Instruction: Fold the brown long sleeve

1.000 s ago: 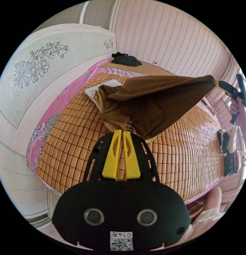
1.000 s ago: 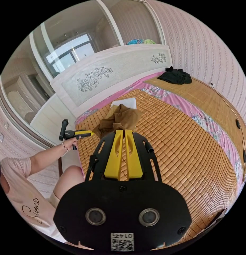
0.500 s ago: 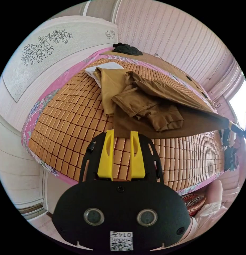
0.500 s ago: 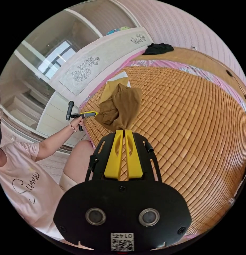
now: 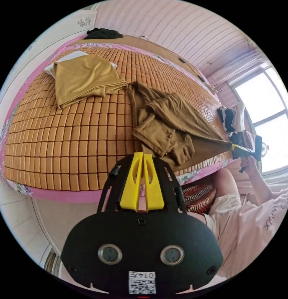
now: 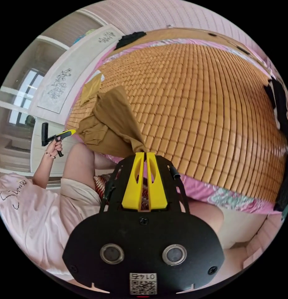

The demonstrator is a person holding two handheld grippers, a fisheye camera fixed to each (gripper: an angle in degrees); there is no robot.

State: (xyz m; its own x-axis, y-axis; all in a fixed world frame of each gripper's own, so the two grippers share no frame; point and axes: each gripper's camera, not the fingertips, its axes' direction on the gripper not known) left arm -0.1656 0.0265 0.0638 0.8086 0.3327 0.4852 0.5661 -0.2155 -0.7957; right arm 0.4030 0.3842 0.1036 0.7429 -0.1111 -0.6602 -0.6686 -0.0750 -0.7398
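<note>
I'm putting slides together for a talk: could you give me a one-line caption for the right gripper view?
Right gripper pinching the brown long sleeve at the edge of the bamboo mat.

The right hand-held gripper (image 6: 143, 153) has its yellow jaws pressed together on a bunched corner of the brown long sleeve (image 6: 114, 123), at the near edge of the bed's bamboo mat (image 6: 206, 109). The garment lies crumpled on the mat. Beside the garment, off the mat, the left hand-held gripper (image 6: 71, 132) hangs free, clear of the cloth
</note>
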